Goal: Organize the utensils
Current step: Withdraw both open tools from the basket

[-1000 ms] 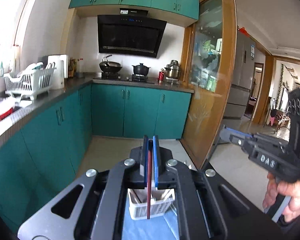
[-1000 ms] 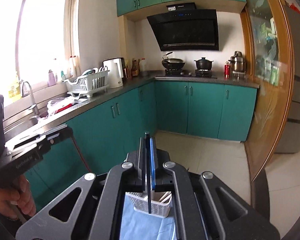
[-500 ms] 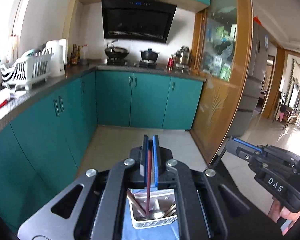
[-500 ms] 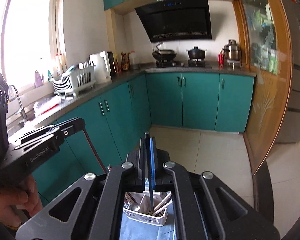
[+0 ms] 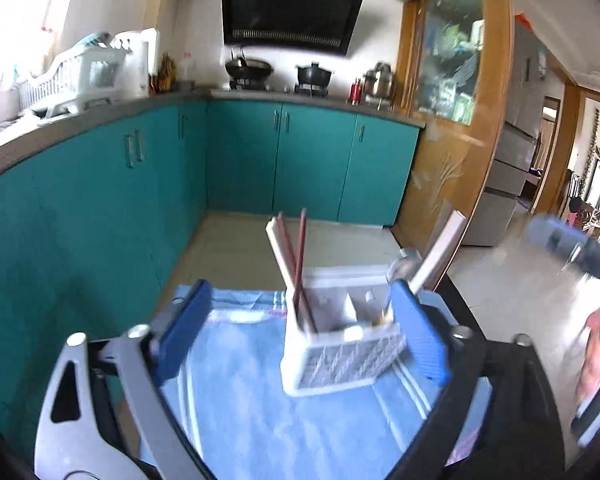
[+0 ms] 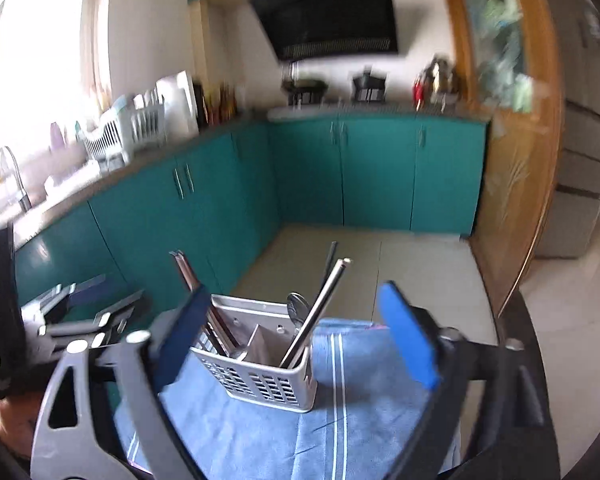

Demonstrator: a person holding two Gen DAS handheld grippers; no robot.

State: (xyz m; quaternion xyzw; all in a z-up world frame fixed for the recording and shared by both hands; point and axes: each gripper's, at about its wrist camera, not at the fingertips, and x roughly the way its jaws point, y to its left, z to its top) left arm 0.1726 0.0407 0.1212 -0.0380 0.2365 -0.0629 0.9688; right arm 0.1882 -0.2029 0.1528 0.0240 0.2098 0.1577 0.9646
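A blue cloth lies under a white caddy, which stands upright on it. Both tongs, left gripper and right gripper, hang wide open and empty just before the caddy. Red chopsticks lean in the caddy's left compartment, steel ones and a spoon in its right.

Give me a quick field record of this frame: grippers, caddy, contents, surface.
left gripper: open, nothing held, caddy between and just past its fingers
right gripper: open, nothing held, above the near side of the caddy
caddy: white slotted plastic, upright, divided into compartments
contents, left compartment: reddish-brown chopsticks, leaning
contents, right compartment: metal chopsticks and a spoon
surface: blue cloth under the caddy
image quality: motion blur in both views
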